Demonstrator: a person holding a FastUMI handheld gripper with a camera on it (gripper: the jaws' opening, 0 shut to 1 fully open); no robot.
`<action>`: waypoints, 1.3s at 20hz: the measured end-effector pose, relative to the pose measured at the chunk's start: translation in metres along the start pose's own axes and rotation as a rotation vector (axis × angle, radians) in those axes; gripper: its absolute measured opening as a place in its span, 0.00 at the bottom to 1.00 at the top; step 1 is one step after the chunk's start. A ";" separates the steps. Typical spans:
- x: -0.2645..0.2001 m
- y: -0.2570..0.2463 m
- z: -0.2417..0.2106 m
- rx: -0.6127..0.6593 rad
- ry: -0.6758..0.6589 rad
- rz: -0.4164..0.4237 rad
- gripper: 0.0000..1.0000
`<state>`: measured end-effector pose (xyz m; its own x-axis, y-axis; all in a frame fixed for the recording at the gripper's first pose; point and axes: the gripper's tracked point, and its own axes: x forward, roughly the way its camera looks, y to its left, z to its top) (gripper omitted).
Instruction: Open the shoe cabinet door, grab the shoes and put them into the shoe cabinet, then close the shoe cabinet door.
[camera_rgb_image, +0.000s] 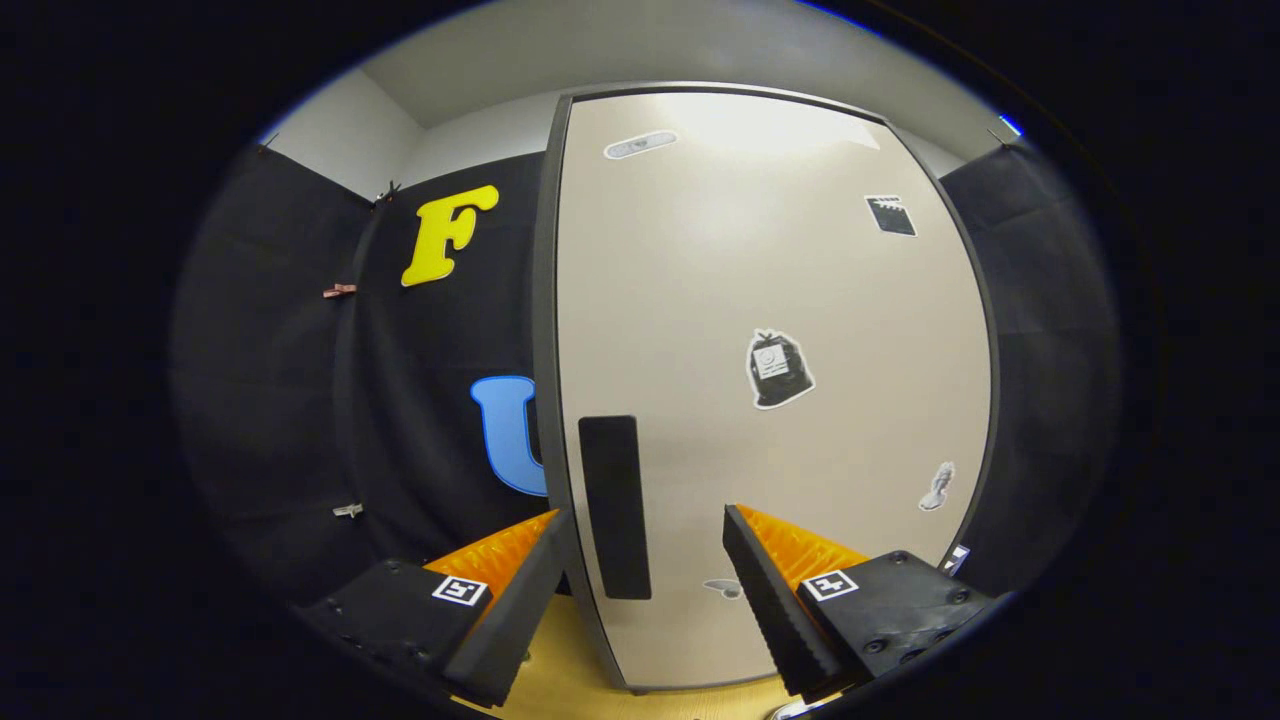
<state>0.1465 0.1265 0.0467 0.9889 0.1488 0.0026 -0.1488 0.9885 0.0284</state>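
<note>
Both fingers of the tool flank the door handle, seemingly untouched.

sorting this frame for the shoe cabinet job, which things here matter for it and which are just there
For the job:
- shoe cabinet door, shut
- its dark handle, between and just beyond the fingers
- tongs, open

Just there:
- stickers on the door, such as the bag-shaped one
- clips on the booth cloth
- wooden floor

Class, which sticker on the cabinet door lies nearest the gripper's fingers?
The small pale sticker low on the door, between the open gripper's fingers; the others sit higher.
</note>
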 end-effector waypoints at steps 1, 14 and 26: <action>0.005 0.003 -0.004 -0.011 0.010 0.002 0.98; 0.035 0.009 -0.010 -0.024 0.056 -0.032 0.39; 0.022 0.010 -0.011 0.000 0.119 0.031 0.10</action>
<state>0.1666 0.1401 0.0362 0.9766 0.1815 -0.1156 -0.1792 0.9833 0.0303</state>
